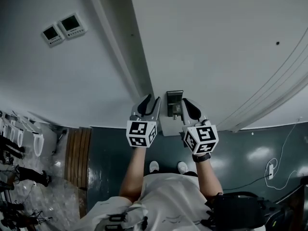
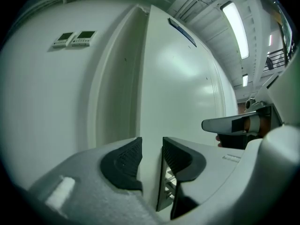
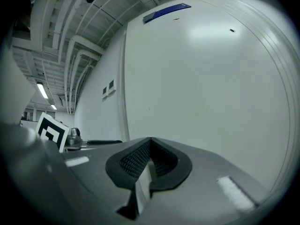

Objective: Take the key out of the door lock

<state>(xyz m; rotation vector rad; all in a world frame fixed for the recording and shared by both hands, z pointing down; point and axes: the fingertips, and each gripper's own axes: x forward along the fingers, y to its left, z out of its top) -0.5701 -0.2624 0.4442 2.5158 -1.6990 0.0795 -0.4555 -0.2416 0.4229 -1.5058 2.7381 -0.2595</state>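
Right now, your two grippers sit on either side of the narrow grey metal lock plate [image 1: 174,104] on the tall white door [image 1: 207,42]. The lock plate lies just right of the long seam where the door meets its frame.

Your left gripper [image 2: 152,158] is just left of the lock plate with its jaws apart. Its black ribbed pads [image 2: 123,163] touch nothing, and only the seam and bare door surface show in the gap between them. In the left gripper view the lock plate sits low, half hidden behind the right-hand pad, close to it but not gripped. Small silvery parts glint inside the plate there, and you cannot tell whether one of them is the key. No view shows the key plainly, and neither gripper has it between its fingers.

Your right gripper [image 3: 149,159] is just right of the lock plate, beside the door's flat face, with its pads pressed together at the tip.

A silver lever handle [image 2: 227,124] juts out level from the door near the lock plate, between your two grippers. Two small white wall panels [image 1: 63,29] hang well to the left of the lock plate.
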